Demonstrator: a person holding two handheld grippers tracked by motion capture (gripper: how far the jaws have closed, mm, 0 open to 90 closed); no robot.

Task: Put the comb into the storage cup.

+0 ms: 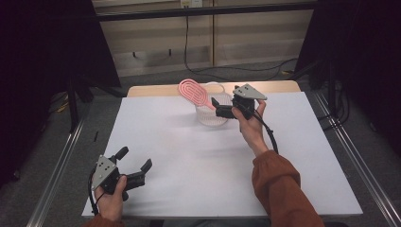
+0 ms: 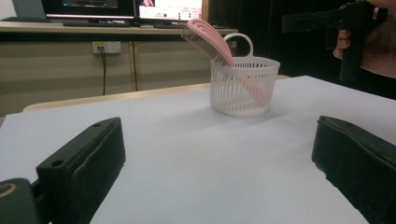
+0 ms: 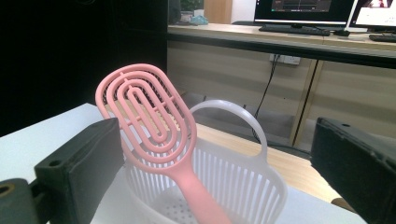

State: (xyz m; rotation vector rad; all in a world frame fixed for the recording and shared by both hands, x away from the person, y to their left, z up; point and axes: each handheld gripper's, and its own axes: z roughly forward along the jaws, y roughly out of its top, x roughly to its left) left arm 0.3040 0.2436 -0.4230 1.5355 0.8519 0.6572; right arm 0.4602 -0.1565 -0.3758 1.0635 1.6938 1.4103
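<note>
While we look down from the high view, our right gripper (image 1: 221, 108) hangs at about one o'clock on the white table (image 1: 198, 161), just beside the rim of the white basket (image 1: 210, 117), jaws spread and holding nothing. The pink hairbrush (image 1: 191, 91) stands in that basket handle-down, its head leaning out toward eleven o'clock. Our left gripper (image 1: 137, 163) rests near the table's seven o'clock corner, well apart from the basket, jaws also spread wide and empty.

From the left gripper view, both black jaws stand far apart over bare table, and the basket (image 2: 243, 86) sits ahead at twelve o'clock with the brush (image 2: 208, 38) tilted out of it toward eleven. The right gripper (image 2: 327, 21) shows at two o'clock, to the right of the basket and above it, clear of the rim.

From the right gripper view, the jaws are open on either side of the picture; the brush head (image 3: 144, 121) rises between them, near the left jaw, though we cannot tell whether it touches. The basket's looped handle (image 3: 233, 112) arches behind.

We judge the placing done: the brush sits in the basket and nothing grips it. What seems left is drawing the right gripper clear without tipping the basket.
</note>
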